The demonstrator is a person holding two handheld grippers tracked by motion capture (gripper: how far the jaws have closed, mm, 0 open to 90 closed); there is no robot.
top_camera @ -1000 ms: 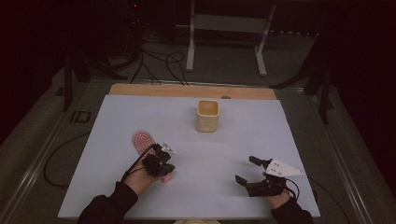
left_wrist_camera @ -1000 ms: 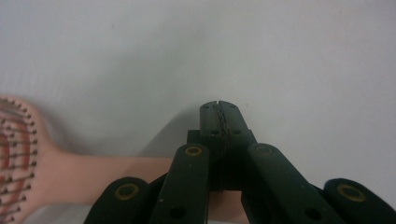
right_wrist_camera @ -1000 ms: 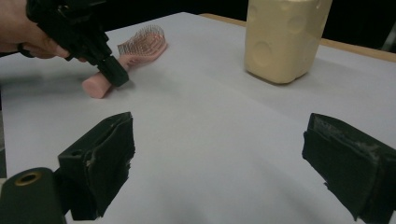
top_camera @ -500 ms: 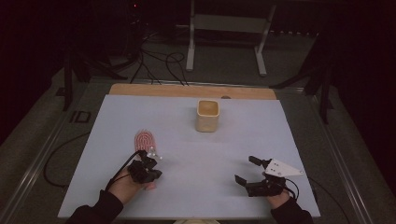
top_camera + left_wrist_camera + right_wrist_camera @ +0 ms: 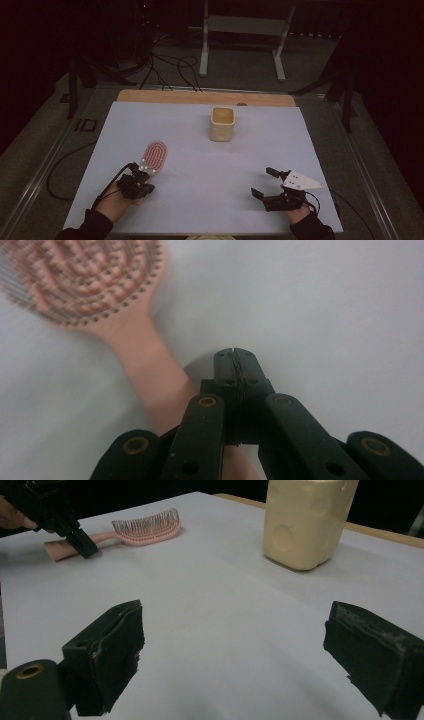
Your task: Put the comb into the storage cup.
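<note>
The pink hairbrush [image 5: 154,156] is seen just beyond the closed, empty left tongs [image 5: 145,167], handle nearest them, while the right tongs [image 5: 263,183] are held apart, far off.

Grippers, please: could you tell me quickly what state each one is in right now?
Left gripper: claw closed, empty, beside the pink hairbrush handle.
Right gripper: claw open, holding nothing.
</note>
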